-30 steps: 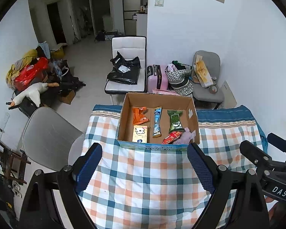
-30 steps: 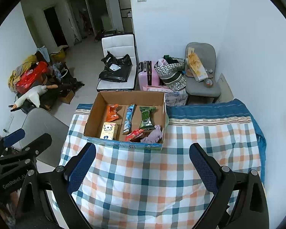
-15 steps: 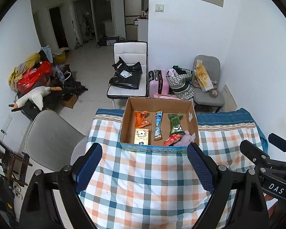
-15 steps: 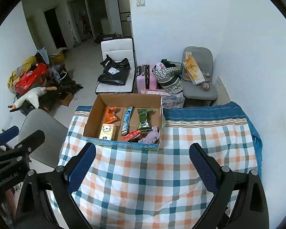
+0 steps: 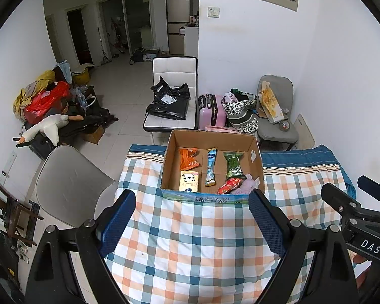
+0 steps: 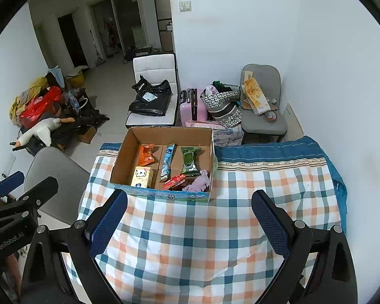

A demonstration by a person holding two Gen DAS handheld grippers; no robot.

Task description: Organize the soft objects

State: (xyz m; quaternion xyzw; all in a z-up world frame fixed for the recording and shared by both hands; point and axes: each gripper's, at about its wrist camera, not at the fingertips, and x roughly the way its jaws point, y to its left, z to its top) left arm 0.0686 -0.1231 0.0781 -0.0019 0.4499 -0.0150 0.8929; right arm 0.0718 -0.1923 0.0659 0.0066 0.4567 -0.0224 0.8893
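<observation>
Underneath everything, a table draped in a blue, orange and white checked cloth carries an open brown cardboard box at its far edge. Inside lie an orange crinkled packet, a long blue sachet, a green wrapped pack, a cream tissue pack, a red wrapper and a limp lilac plush. Left gripper and right gripper hover spread wide, gripping nothing.

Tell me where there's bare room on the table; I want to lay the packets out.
The checked cloth is bare from the cardboard box to the near edge, and also right of the box. Inside, the near right corner is crowded by the red packet and lilac cloth.
</observation>
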